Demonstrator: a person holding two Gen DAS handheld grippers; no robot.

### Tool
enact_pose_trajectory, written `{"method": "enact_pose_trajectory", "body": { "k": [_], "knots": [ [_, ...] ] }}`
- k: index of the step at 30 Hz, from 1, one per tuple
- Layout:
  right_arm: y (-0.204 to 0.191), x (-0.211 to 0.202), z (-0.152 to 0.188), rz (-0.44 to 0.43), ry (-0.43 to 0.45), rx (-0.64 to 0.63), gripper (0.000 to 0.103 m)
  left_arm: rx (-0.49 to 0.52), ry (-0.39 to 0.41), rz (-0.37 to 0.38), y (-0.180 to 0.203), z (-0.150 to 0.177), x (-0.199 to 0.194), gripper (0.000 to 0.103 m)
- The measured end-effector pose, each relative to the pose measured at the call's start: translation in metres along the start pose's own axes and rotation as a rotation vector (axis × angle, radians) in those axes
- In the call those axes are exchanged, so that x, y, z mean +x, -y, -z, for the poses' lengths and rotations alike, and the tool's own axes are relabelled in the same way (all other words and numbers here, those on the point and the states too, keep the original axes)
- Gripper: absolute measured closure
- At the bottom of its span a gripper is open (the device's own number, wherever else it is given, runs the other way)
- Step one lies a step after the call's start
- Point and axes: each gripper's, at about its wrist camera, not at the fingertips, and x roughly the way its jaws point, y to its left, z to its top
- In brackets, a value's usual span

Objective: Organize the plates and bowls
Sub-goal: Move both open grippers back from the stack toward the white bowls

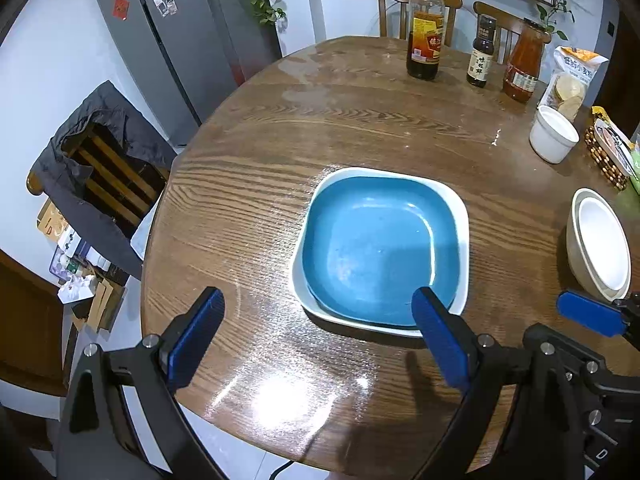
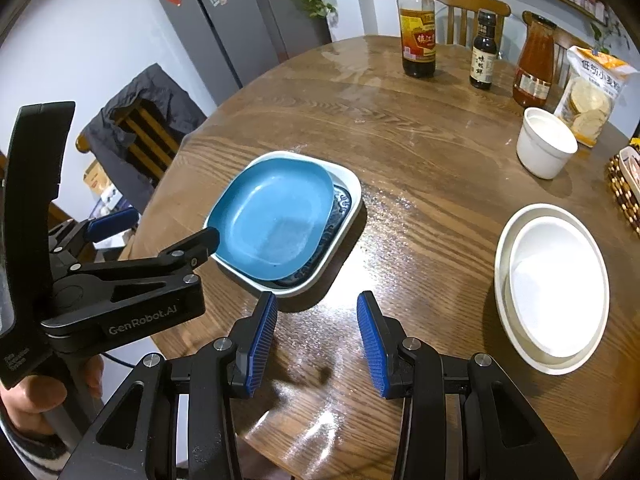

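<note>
A blue square plate (image 1: 376, 248) lies stacked inside a white square plate (image 1: 462, 216) on the round wooden table; the stack also shows in the right wrist view (image 2: 276, 220), with a patterned plate edge (image 2: 340, 204) between them. Two nested white bowls (image 2: 556, 284) sit to the right, also seen in the left wrist view (image 1: 600, 240). My left gripper (image 1: 320, 340) is open and empty, just in front of the plates. My right gripper (image 2: 316, 340) is open and empty, above bare table between the plates and the bowls.
A white cup (image 2: 546, 142), three sauce bottles (image 2: 418, 20), a cracker bag (image 2: 592, 92) and a woven basket (image 2: 624, 196) stand at the table's far right. A chair with a dark jacket (image 1: 100, 168) and a grey fridge (image 1: 168, 32) stand at left.
</note>
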Motion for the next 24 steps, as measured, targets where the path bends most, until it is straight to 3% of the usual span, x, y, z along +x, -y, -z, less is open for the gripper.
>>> {"method": "enact_pose_trajectory", "body": {
  "k": [14, 24],
  "knots": [
    [0.003, -0.009, 0.001, 0.007, 0.021, -0.005, 0.061, -0.002, 0.021, 0.018, 0.005, -0.002, -0.007, 0.008],
    [0.029, -0.025, 0.009, 0.039, 0.053, 0.056, 0.061, 0.041, 0.043, 0.066, 0.026, -0.006, -0.017, 0.008]
  ]
}}
